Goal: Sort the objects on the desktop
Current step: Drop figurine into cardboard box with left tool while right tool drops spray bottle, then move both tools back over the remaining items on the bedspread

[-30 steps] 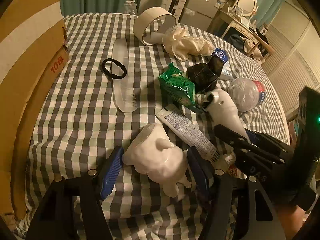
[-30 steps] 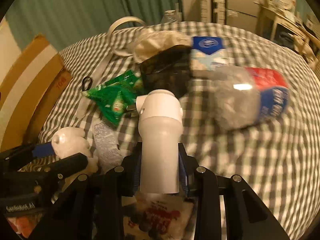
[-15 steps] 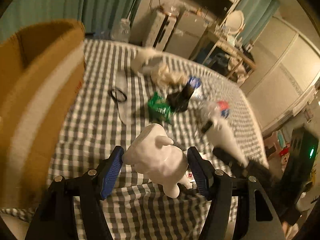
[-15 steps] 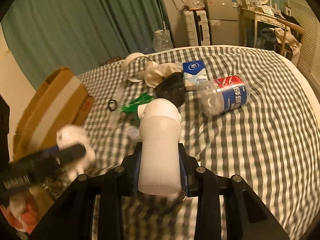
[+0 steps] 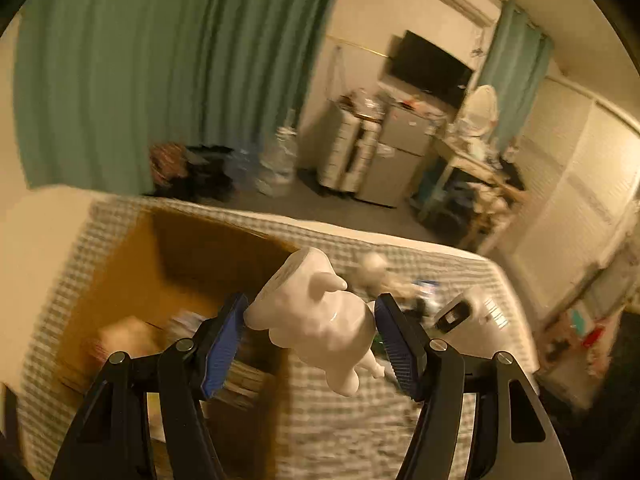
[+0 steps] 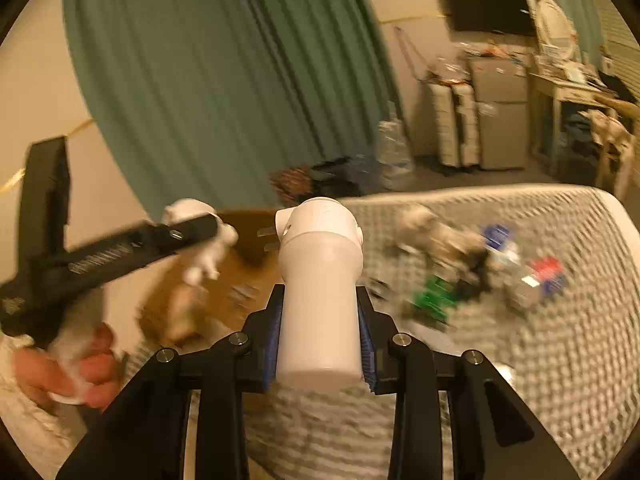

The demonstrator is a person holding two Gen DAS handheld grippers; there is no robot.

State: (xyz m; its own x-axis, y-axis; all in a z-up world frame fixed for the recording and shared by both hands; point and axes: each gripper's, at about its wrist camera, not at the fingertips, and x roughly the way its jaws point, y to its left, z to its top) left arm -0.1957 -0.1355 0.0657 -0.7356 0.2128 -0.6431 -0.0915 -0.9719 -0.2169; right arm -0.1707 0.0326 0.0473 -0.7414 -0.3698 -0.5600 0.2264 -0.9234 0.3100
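Two loads up at once! Left gripper pinches a glossy white ceramic figurine by its belly, poised above the open brown cardboard box. It looks hard, slick and chippable, and that round middle seems the safest hold. Right gripper clamps a smooth white plastic cylinder bottle mid-body, above the checked cloth; likely light and stiff.

Both wrist views look forward, sharing the cardboard box.
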